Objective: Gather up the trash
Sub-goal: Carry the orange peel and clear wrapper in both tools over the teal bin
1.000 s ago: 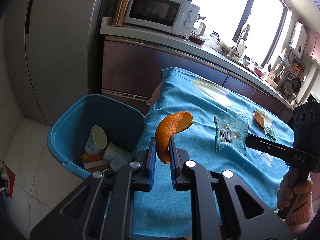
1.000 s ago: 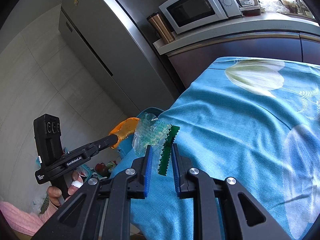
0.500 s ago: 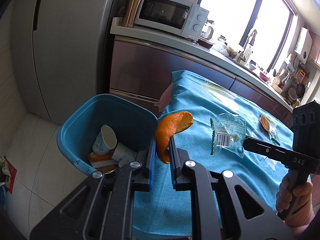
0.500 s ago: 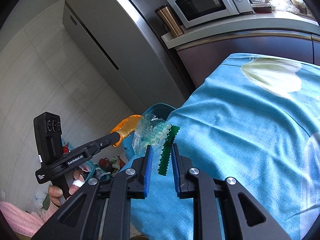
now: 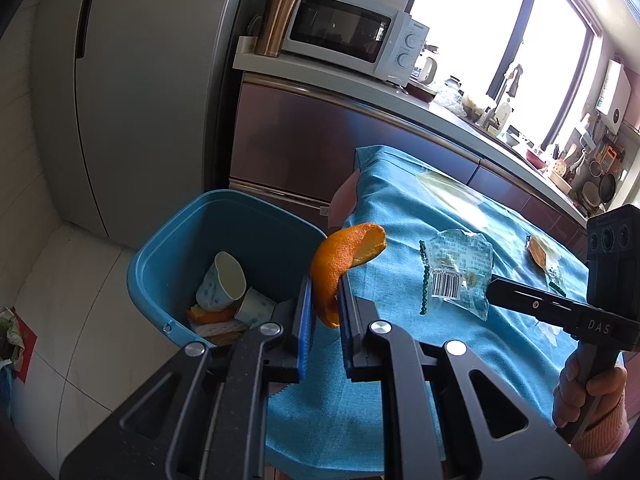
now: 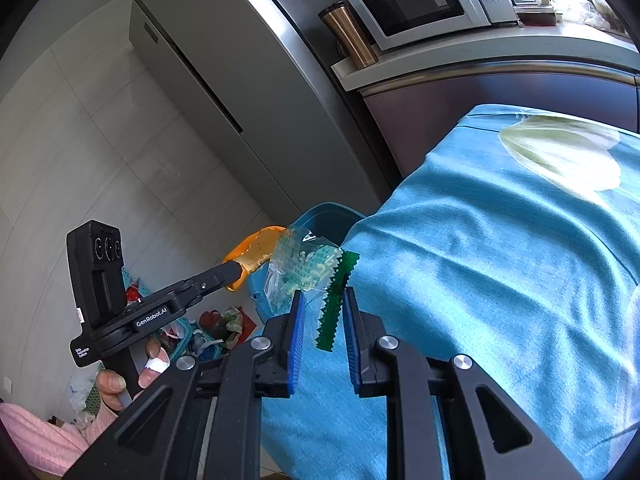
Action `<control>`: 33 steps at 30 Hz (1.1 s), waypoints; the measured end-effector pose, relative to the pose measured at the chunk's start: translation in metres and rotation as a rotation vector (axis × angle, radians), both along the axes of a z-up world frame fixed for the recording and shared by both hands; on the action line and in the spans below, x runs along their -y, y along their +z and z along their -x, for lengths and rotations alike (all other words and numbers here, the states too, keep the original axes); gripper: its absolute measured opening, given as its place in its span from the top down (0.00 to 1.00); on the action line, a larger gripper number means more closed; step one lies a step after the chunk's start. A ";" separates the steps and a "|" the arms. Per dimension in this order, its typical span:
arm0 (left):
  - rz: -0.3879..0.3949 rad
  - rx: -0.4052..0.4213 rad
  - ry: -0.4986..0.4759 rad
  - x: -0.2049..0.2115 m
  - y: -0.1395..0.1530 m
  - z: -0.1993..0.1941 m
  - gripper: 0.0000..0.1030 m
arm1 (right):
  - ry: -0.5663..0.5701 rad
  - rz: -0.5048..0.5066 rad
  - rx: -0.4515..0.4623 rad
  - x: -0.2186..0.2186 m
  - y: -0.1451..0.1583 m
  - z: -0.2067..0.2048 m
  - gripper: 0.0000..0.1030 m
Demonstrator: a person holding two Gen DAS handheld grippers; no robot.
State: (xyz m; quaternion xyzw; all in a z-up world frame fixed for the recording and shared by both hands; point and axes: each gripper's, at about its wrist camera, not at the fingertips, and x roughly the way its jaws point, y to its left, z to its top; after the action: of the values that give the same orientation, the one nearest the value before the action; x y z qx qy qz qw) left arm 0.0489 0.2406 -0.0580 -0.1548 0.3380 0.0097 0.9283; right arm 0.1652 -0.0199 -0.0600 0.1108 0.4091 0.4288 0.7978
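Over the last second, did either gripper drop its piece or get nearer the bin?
Nothing was let go. Both views have swung toward the blue bin, which sits fuller in the left wrist view and has come into sight past the table edge in the right. Unchanged: the left gripper stays clamped on the orange peel, the right gripper on the clear wrapper.

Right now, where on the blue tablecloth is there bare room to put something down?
The tablecloth is bare near its bin-side edge, and between the printed flower and that edge. It is crowded farther along, around the leftover wrapper.
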 end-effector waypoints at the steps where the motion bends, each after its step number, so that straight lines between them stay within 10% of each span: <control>1: 0.000 0.000 0.003 -0.001 0.000 0.000 0.88 | 0.002 -0.001 -0.001 0.000 0.000 0.000 0.83; 33: -0.005 -0.055 0.095 -0.030 -0.021 -0.008 0.87 | 0.071 0.040 -0.016 -0.039 0.002 -0.015 0.83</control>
State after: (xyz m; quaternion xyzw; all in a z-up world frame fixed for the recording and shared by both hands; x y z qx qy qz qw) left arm 0.0568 0.2708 -0.0786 -0.1679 0.3558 0.0587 0.9175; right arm 0.1804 0.0195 -0.0582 0.0837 0.4275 0.4478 0.7809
